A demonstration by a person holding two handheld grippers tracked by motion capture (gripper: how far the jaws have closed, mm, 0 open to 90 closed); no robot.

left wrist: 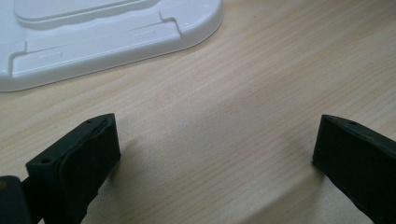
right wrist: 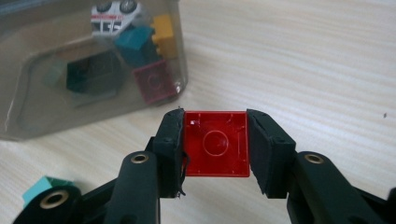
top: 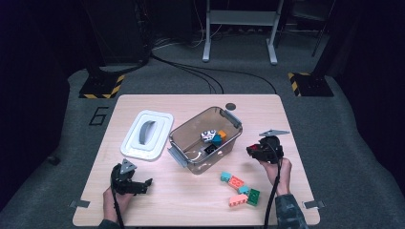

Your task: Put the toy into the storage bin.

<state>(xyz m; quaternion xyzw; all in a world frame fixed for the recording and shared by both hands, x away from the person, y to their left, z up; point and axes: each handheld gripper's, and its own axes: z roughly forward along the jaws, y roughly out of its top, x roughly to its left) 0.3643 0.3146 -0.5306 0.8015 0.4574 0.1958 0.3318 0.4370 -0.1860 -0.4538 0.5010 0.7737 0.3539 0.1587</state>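
I am working in what looks like a lab or recording studio: a lone wooden table [top: 157, 191] on grey carpet, a "6" marked on the floor [top: 98, 116] at nine o'clock, hazard-striped stand bases [top: 101, 86] at ten and two, cables [top: 200, 71] and a metal frame [top: 240, 28] at twelve.

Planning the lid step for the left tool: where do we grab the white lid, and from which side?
Grip the raised grey handle arching across the middle of the white lid. The lid lies flat on the table, its rim low against the wood, so an edge grip looks poor. Come from straight above with the jaws straddling the handle's narrow width. The left tool rests open nearby with nothing between its jaws.
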